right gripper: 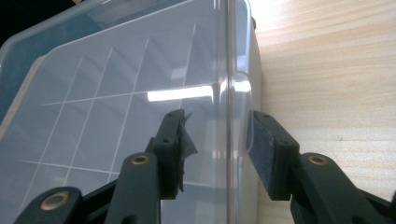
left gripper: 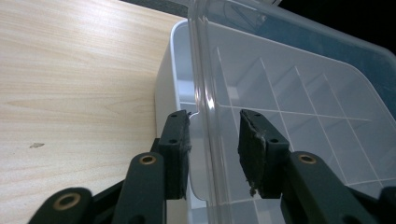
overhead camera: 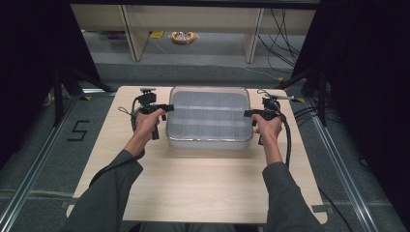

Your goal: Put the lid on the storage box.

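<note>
A shallow plastic box [overhead camera: 209, 117] with a white base, divider walls and a clear lid stands at the far middle of the wooden table [overhead camera: 193, 183]. My left gripper [overhead camera: 167, 107] is at the box's left side. In the left gripper view it [left gripper: 214, 127] stands open, and the rim of the clear lid [left gripper: 201, 70] runs between its jaws. My right gripper [overhead camera: 247, 113] is at the box's right side. In the right gripper view it [right gripper: 218, 128] is open too, with the lid's edge [right gripper: 229, 70] in the gap. The compartments look empty.
Bare tabletop lies between the box and the person. On the grey floor there is a "5" mark [overhead camera: 78, 130] at the left and a yellow ring-shaped object [overhead camera: 183, 37] far behind. Cables [overhead camera: 289, 140] trail from the grippers. Dark curtains flank both sides.
</note>
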